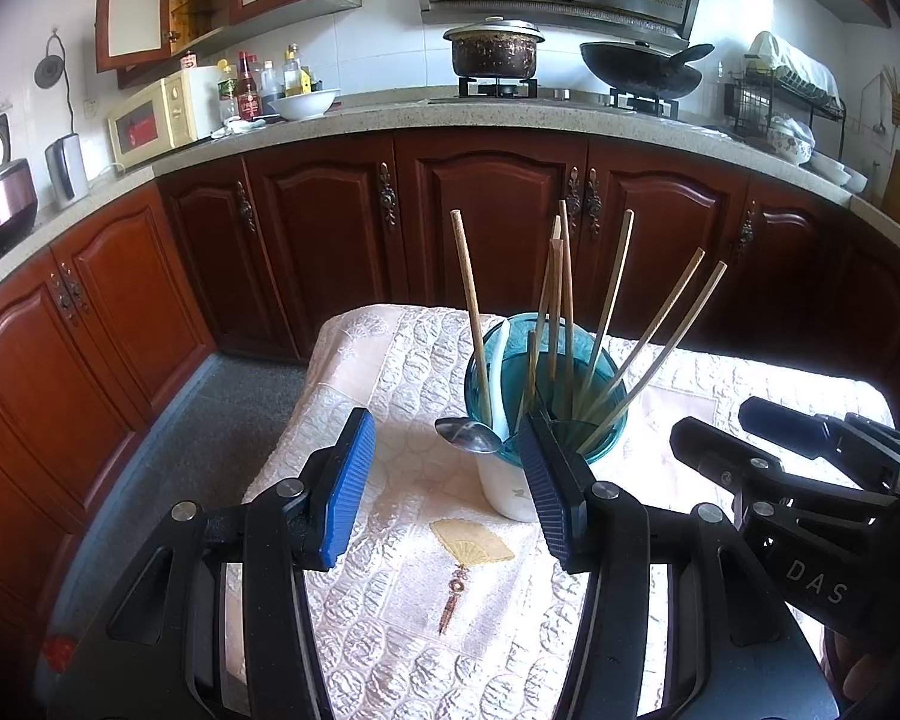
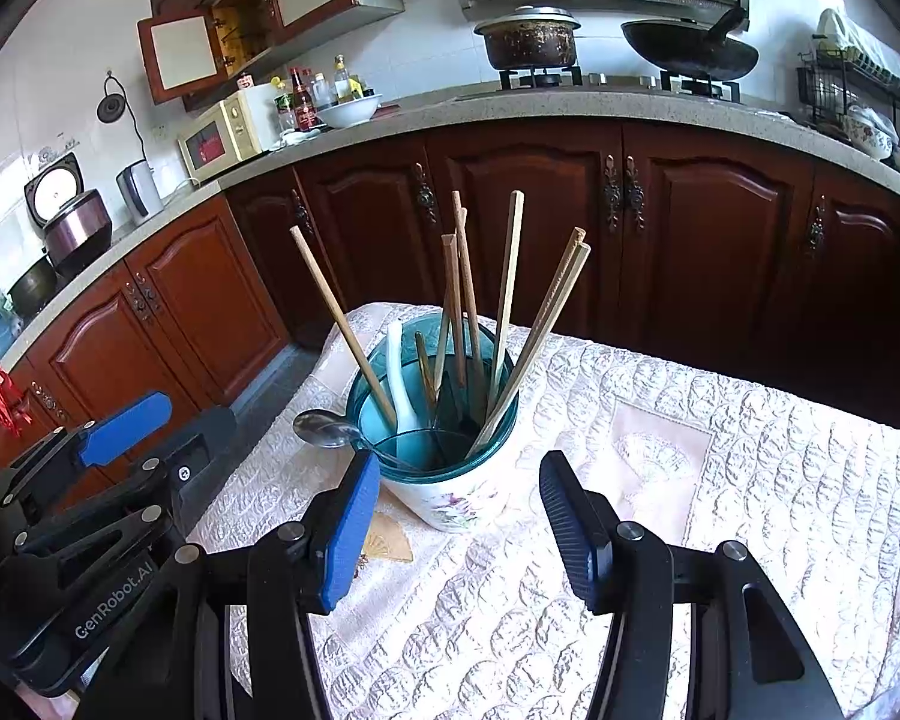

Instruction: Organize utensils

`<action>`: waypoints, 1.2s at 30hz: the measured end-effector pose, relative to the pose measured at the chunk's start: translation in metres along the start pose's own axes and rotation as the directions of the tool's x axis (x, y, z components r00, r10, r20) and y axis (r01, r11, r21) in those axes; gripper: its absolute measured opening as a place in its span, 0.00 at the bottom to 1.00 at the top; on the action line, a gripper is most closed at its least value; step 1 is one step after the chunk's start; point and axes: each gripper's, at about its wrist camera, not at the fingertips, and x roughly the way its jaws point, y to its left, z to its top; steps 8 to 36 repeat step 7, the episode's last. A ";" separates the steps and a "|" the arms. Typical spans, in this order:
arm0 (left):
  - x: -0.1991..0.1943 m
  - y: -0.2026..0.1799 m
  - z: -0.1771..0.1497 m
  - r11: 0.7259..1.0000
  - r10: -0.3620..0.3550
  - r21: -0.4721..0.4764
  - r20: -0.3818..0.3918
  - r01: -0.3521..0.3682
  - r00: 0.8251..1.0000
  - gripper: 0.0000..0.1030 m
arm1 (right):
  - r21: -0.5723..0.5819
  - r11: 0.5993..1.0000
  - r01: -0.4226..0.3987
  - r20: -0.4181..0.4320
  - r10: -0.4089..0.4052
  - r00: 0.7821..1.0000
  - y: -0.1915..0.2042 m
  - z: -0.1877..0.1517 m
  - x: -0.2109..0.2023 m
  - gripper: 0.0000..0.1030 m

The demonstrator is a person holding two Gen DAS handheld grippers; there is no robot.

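Left gripper (image 1: 444,483): its jaws stood apart and gripped nothing, hanging just short of the utensil holder with one blue pad close beside the white base.
Right gripper (image 2: 450,525): also spread and empty, its pads flanking the holder's base without visibly pressing on it.
Utensil holder (image 2: 450,492): upright on the quilted tablecloth (image 2: 750,510), a teal insert seated in a white floral cup; a nudge low on the base from either pad could have slid or tipped it.
Metal spoon (image 2: 329,427): its bowl hung out over the rim on the left, so a passing pad might have caught it and levered it out onto the cloth.
White ceramic spoon (image 2: 399,384): stood inside the holder, handle up.
Chopsticks (image 2: 507,300): fanned out loosely and leaning in several directions; reaching in from above risked knocking neighbours askew or dragging the holder over.
Table edge: the holder sat near the far corner, so a spill might have gone to the floor.
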 end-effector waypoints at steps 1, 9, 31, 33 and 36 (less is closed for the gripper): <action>0.000 0.000 0.000 1.000 -0.001 0.004 0.004 0.001 1.000 0.48 | 0.001 1.000 0.000 -0.003 0.000 1.000 0.000 0.000 0.000 0.52; 0.006 -0.002 -0.005 1.000 -0.023 0.014 0.001 0.023 1.000 0.48 | 0.011 1.000 0.011 -0.018 -0.011 1.000 -0.011 -0.009 0.006 0.52; 0.006 -0.002 -0.005 1.000 -0.023 0.014 0.001 0.023 1.000 0.48 | 0.011 1.000 0.011 -0.018 -0.011 1.000 -0.011 -0.009 0.006 0.52; 0.006 -0.002 -0.005 1.000 -0.023 0.014 0.001 0.023 1.000 0.48 | 0.011 1.000 0.011 -0.018 -0.011 1.000 -0.011 -0.009 0.006 0.52; 0.006 -0.002 -0.005 1.000 -0.023 0.014 0.001 0.023 1.000 0.48 | 0.011 1.000 0.011 -0.018 -0.011 1.000 -0.011 -0.009 0.006 0.52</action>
